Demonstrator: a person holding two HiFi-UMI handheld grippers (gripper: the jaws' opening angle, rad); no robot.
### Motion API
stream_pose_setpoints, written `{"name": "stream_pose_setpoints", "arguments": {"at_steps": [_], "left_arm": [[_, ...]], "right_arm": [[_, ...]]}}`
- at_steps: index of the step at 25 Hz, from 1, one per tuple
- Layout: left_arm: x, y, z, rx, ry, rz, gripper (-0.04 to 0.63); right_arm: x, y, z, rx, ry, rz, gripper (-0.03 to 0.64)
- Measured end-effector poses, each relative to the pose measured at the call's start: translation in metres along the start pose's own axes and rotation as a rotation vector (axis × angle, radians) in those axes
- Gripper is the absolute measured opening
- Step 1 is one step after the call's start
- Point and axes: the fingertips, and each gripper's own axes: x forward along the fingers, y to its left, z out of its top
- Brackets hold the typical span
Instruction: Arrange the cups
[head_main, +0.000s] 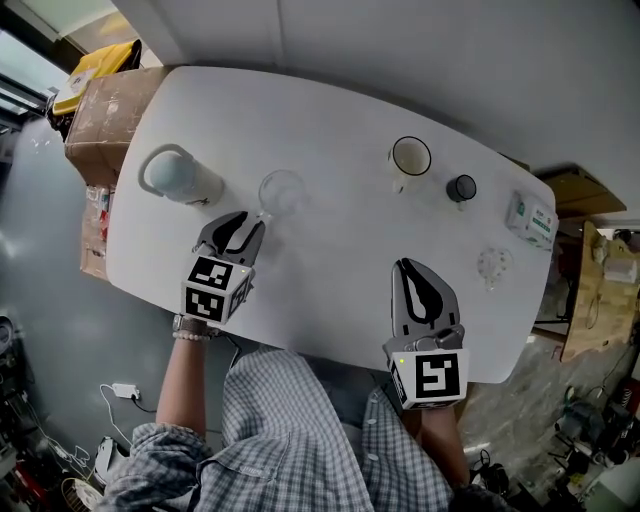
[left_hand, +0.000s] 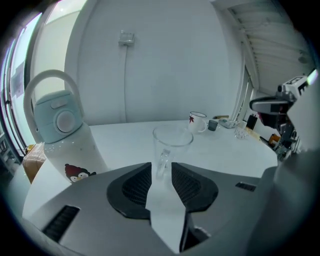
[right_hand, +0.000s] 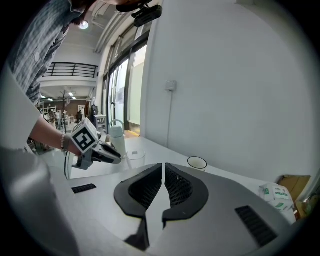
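Observation:
A clear glass mug (head_main: 281, 190) stands on the white table (head_main: 330, 270), its handle turned toward me. My left gripper (head_main: 258, 220) is right at it: in the left gripper view the handle (left_hand: 162, 169) sits in the gap of my left gripper (left_hand: 161, 170), and the pads do not press it. A white mug with a dark rim (head_main: 410, 158) and a small dark cup (head_main: 461, 187) stand at the far right. A small clear glass (head_main: 494, 265) stands near the right edge. My right gripper (head_main: 404, 268) hovers over the near table, shut and empty.
A pale lidded bottle with a loop handle (head_main: 180, 176) stands just left of the glass mug. A tissue pack (head_main: 531, 220) lies at the table's right end. Cardboard boxes (head_main: 110, 105) sit beyond the left edge.

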Motion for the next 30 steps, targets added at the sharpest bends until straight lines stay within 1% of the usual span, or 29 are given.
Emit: {"name": "stream_pose_setpoints", "arguments": {"at_steps": [2, 5, 7, 13, 17, 21, 26, 30], "left_arm": [[0.004, 0.0, 0.0, 0.017, 0.008, -0.002, 0.109], [0.007, -0.001, 0.002, 0.019, 0.007, -0.005, 0.103], [0.008, -0.002, 0.003, 0.022, 0.008, -0.002, 0.066], [0.017, -0.013, 0.01, 0.07, 0.006, -0.007, 0.052], [0.028, -0.022, 0.019, 0.082, -0.008, -0.028, 0.046], [0.041, -0.026, 0.03, 0.085, -0.024, -0.049, 0.043], [0.053, -0.028, 0.041, 0.107, -0.027, -0.073, 0.041], [0.064, -0.033, 0.051, 0.106, -0.029, -0.084, 0.041]], "right_arm": [[0.002, 0.001, 0.0, 0.005, 0.007, -0.002, 0.032], [0.004, 0.004, -0.003, 0.007, 0.018, -0.001, 0.032], [0.006, 0.006, -0.005, 0.008, 0.022, 0.0, 0.032], [0.01, 0.006, -0.01, 0.036, 0.037, -0.008, 0.032], [0.013, 0.002, -0.014, 0.034, 0.048, -0.015, 0.032], [0.019, -0.005, -0.022, 0.053, 0.066, -0.042, 0.032], [0.037, -0.019, -0.028, 0.114, 0.067, -0.073, 0.032], [0.056, -0.031, -0.034, 0.11, 0.092, -0.111, 0.032]]}}
